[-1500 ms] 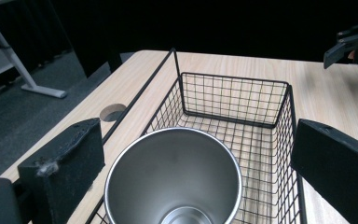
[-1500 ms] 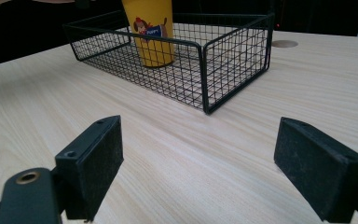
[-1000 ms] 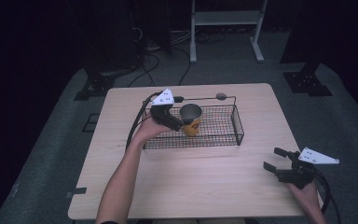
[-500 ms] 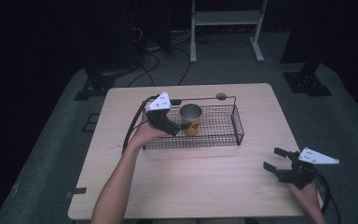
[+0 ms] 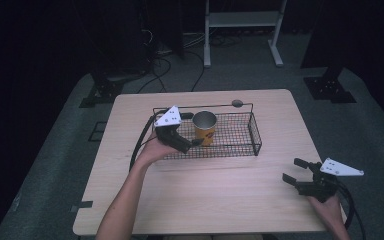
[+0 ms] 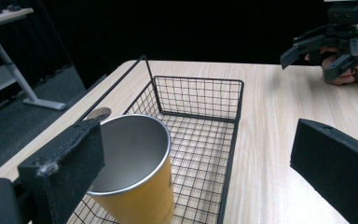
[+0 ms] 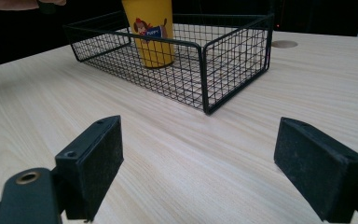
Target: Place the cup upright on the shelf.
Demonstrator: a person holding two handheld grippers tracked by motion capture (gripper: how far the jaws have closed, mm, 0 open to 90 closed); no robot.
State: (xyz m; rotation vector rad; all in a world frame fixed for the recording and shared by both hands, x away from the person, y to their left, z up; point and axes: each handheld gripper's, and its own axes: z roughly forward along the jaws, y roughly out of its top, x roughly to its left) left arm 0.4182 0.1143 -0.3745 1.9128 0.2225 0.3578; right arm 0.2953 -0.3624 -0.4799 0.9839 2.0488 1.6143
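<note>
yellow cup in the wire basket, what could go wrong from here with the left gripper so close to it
1. The left gripper is open beside the yellow cup, one jaw close by its rim; a sideways nudge could tip the upright cup over.
2. The cup stands near the left end of the wire basket, so a jaw pulled away carelessly might snag the mesh and drag the basket along the table.
3. The right gripper is far off at the table's right edge, so it probably could not steady anything.

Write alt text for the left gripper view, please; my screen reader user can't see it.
A yellow cup with a metal inside stands upright in a black wire basket on a wooden table, seen between the open jaws of the left tool. Farther off, a hand holds the right tool, also open.
</note>
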